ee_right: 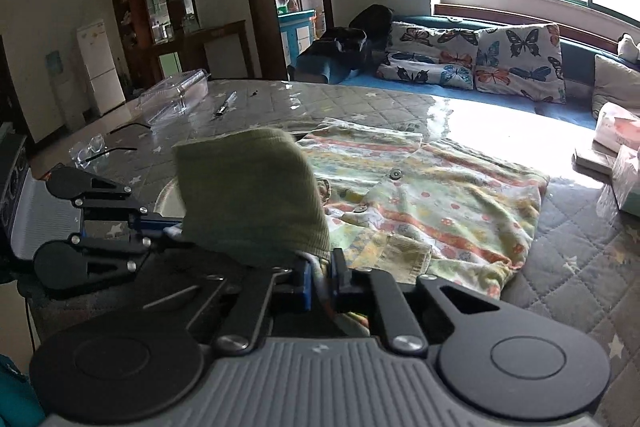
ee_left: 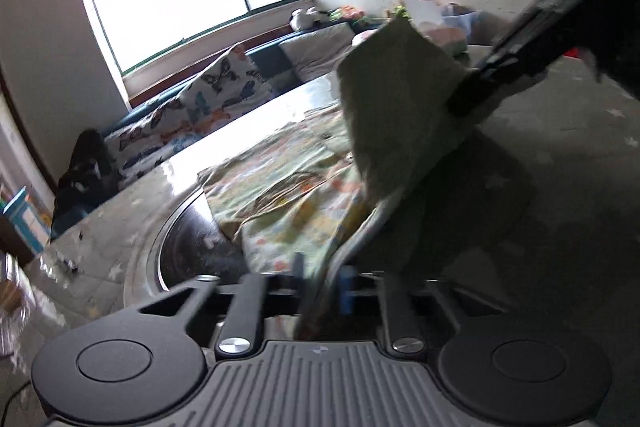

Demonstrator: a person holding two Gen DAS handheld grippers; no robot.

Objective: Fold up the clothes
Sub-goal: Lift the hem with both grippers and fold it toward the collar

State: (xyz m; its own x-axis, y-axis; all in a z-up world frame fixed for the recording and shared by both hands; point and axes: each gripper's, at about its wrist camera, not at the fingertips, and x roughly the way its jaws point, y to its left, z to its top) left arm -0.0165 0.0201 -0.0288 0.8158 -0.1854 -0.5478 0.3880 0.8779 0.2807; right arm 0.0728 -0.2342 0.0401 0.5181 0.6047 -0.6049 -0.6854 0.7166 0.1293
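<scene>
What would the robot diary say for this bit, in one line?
step: mid-fold | left gripper: shut on garment | right gripper: shut on garment | garment: green cuffed end lifted, rest flat on table

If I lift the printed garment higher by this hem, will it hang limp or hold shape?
Probably limp: the garment lies wrinkled on the table. The green hem, pinched by both grippers, already folds over. Likely light.
</scene>
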